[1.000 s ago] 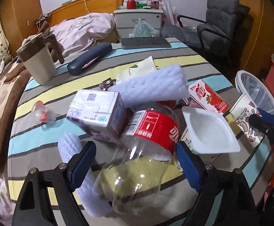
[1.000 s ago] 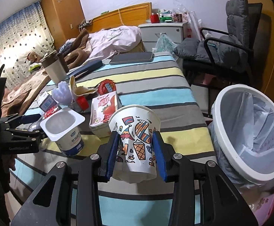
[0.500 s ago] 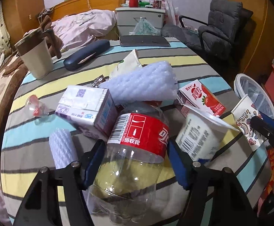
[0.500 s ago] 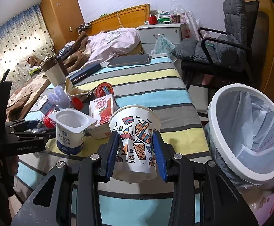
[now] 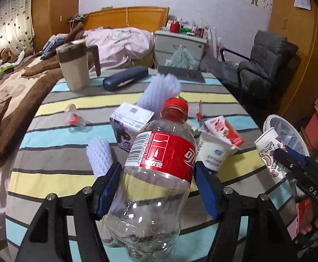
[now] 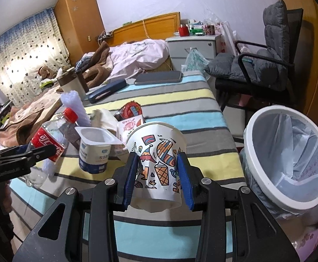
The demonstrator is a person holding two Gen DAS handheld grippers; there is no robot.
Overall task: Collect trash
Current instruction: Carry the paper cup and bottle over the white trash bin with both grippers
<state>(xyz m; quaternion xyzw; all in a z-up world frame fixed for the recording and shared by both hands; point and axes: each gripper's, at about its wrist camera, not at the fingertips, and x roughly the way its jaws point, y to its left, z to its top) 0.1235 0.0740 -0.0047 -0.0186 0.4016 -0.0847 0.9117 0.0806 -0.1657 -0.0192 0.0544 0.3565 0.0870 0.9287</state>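
Observation:
My left gripper (image 5: 156, 185) is shut on a clear plastic cola bottle (image 5: 156, 174) with a red label and red cap, lifted and tilted above the striped table (image 5: 56, 135). The bottle also shows in the right wrist view (image 6: 49, 139). My right gripper (image 6: 159, 172) is shut on a patterned paper cup (image 6: 159, 152), held above the table edge, left of the white trash bin (image 6: 290, 159). The cup (image 5: 268, 150) and bin (image 5: 285, 131) also show at the right in the left wrist view. A white yogurt cup (image 6: 94, 150) stands on the table.
On the table lie a purple milk carton (image 5: 130, 122), a strawberry carton (image 5: 222, 128), white foam pieces (image 5: 99, 155), a red wrapper (image 5: 73, 119), a mug (image 5: 73, 67), a dark case (image 5: 126, 77) and a tablet (image 6: 159, 77). A grey chair (image 6: 266, 65) stands behind the bin.
My left gripper closed on the bottle and lifted it, tipping it upright. The yogurt cup got pushed upright. My right gripper kept hold of the paper cup and raised it slightly.

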